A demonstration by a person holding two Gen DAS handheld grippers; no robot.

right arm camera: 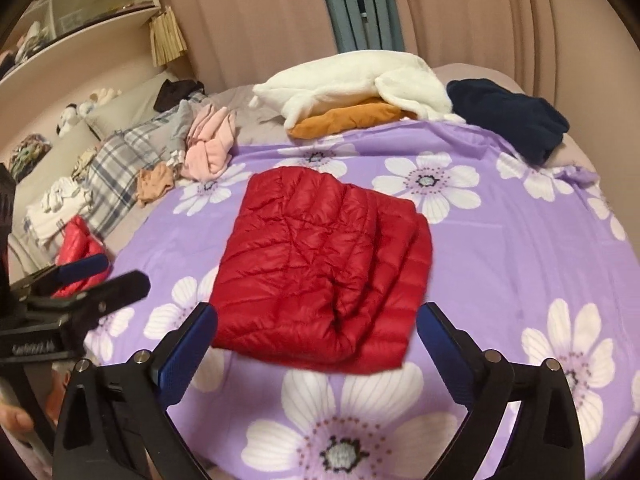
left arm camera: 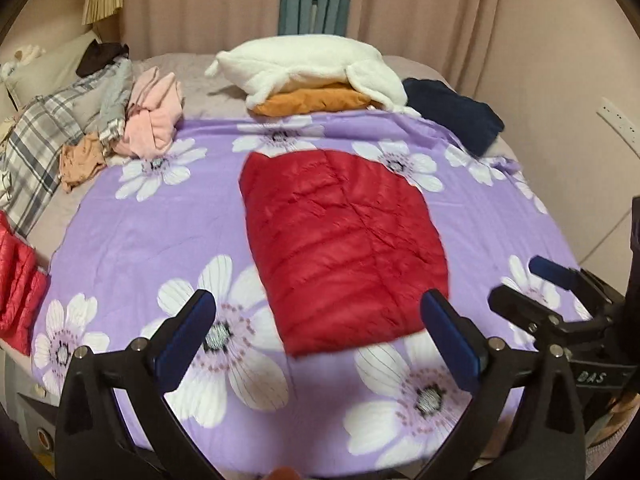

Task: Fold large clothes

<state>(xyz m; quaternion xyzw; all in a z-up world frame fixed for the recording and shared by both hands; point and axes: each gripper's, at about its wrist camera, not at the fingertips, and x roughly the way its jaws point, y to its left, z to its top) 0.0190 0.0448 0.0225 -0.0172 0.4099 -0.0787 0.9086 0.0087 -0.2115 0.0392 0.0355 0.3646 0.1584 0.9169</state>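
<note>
A red quilted down jacket [left arm camera: 340, 248] lies folded into a rectangle in the middle of the purple flowered sheet [left arm camera: 160, 216]; it also shows in the right wrist view [right arm camera: 324, 272]. My left gripper [left arm camera: 320, 304] is open and empty, held above the sheet just short of the jacket's near edge. My right gripper [right arm camera: 318, 316] is open and empty, also just short of the near edge. The right gripper shows at the right in the left wrist view [left arm camera: 520, 280]. The left gripper shows at the left in the right wrist view [right arm camera: 116, 274].
At the far edge lie a white fleece [left arm camera: 316, 68] on an orange garment [left arm camera: 316, 102] and a navy garment [left arm camera: 456, 116]. On the left are pink clothes [left arm camera: 152, 116], a plaid blanket [left arm camera: 36, 144] and another red jacket [left arm camera: 16, 284]. Curtains hang behind.
</note>
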